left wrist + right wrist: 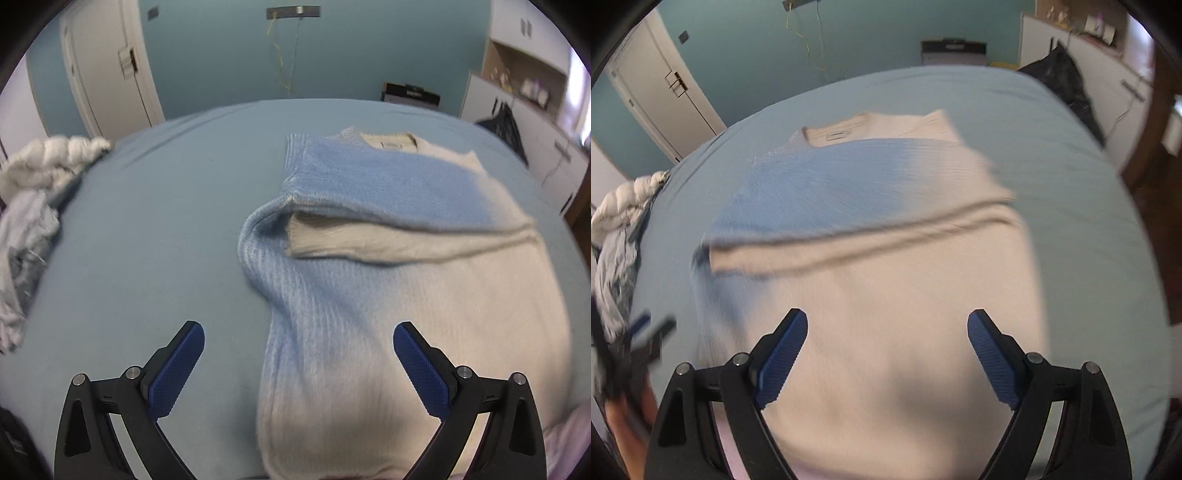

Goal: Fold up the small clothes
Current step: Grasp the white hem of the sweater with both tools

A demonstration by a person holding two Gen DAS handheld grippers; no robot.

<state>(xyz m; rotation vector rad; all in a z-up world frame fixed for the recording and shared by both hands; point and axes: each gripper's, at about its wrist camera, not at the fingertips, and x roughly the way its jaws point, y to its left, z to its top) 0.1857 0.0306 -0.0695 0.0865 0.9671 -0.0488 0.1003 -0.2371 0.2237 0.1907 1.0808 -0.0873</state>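
Note:
A fuzzy knit sweater, blue fading to cream, lies flat on the light blue bed. One sleeve is folded across its chest, the collar at the far end. My left gripper hovers open above the sweater's near left edge, with nothing between its blue pads. In the right wrist view the same sweater fills the middle, blurred by motion. My right gripper hangs open over the cream lower part, holding nothing. The left gripper shows as a blur at the left edge, with a hand behind it.
A heap of white and grey clothes lies at the bed's left edge. Behind the bed are a teal wall, a white door and white cabinets on the right. A dark bag rests by the bed's far right corner.

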